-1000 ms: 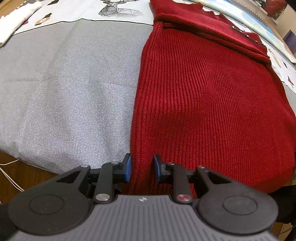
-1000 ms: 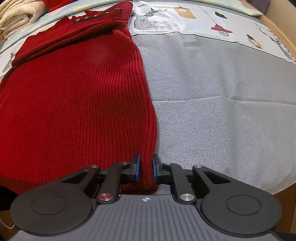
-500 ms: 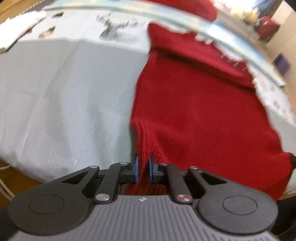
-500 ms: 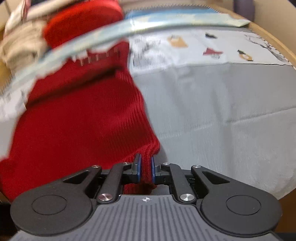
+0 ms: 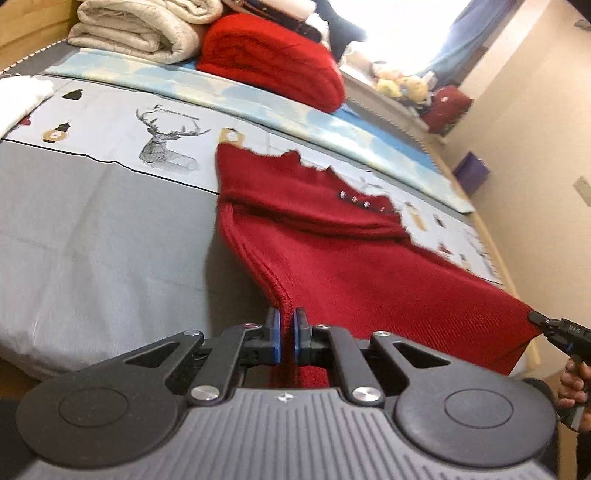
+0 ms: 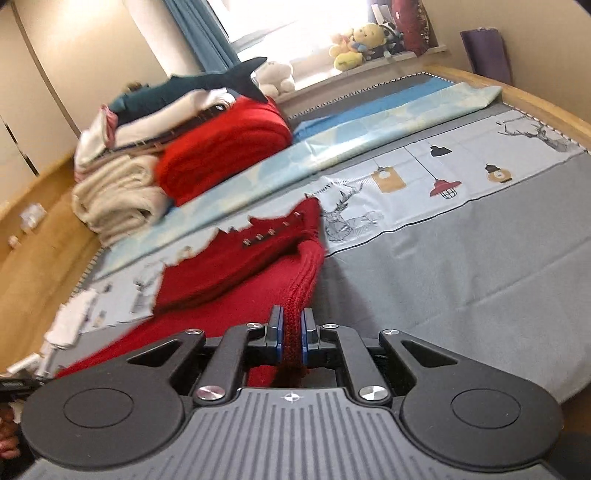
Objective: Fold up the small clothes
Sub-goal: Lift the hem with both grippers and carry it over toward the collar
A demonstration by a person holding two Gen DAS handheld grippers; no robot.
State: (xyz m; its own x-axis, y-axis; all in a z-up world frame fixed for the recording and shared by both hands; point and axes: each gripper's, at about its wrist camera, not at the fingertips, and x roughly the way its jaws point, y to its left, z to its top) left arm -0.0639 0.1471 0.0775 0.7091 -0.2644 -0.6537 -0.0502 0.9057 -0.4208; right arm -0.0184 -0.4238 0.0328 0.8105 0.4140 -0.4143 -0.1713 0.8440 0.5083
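Both claws, left claw (image 5: 286,334) and right claw (image 6: 291,338), are clenched on the near hem corners of the red knit sweater (image 5: 343,269) lying partly raised off the bed (image 5: 96,236); thin pinches risk slipping, skewing the fold.

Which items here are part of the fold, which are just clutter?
In play: red knit sweater, left gripper, right gripper, both shut on its hem.
Clutter: folded red blanket, cream bedding, plush shark, yellow plush toys.
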